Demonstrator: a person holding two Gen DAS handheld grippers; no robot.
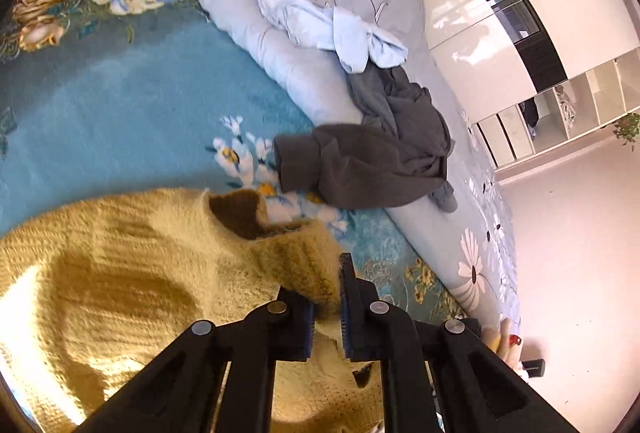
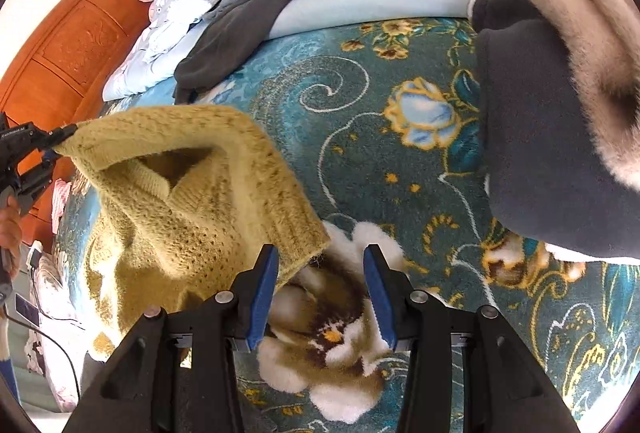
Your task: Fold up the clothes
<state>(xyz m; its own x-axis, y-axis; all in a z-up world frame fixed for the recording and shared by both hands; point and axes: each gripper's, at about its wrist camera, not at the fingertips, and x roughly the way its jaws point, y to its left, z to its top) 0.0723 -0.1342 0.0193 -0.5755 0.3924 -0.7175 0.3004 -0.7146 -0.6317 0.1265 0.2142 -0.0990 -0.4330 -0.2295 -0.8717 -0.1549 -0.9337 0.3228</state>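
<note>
Our left gripper (image 1: 327,307) pinches the yellow sweater (image 1: 120,281) by its shoulder, lifting it off the blanket (image 2: 400,161); our right gripper (image 2: 321,295) gapes beside the hem, ready to grab.

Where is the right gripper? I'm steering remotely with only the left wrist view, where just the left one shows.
Observer: The right gripper is open and empty, with the yellow sweater's ribbed hem beside its left finger.
Operator: Is it touching the sweater?
Observer: I cannot tell; no fabric sits between the fingers, only the flowered blanket.
Operator: And my left gripper's grip?
Observer: From the right wrist view, the left gripper pinches a sweater corner and holds it lifted off the blanket.
Operator: Anything near the right side I should know?
Observer: A dark folded garment with a fluffy beige piece on it lies to the right.
</note>
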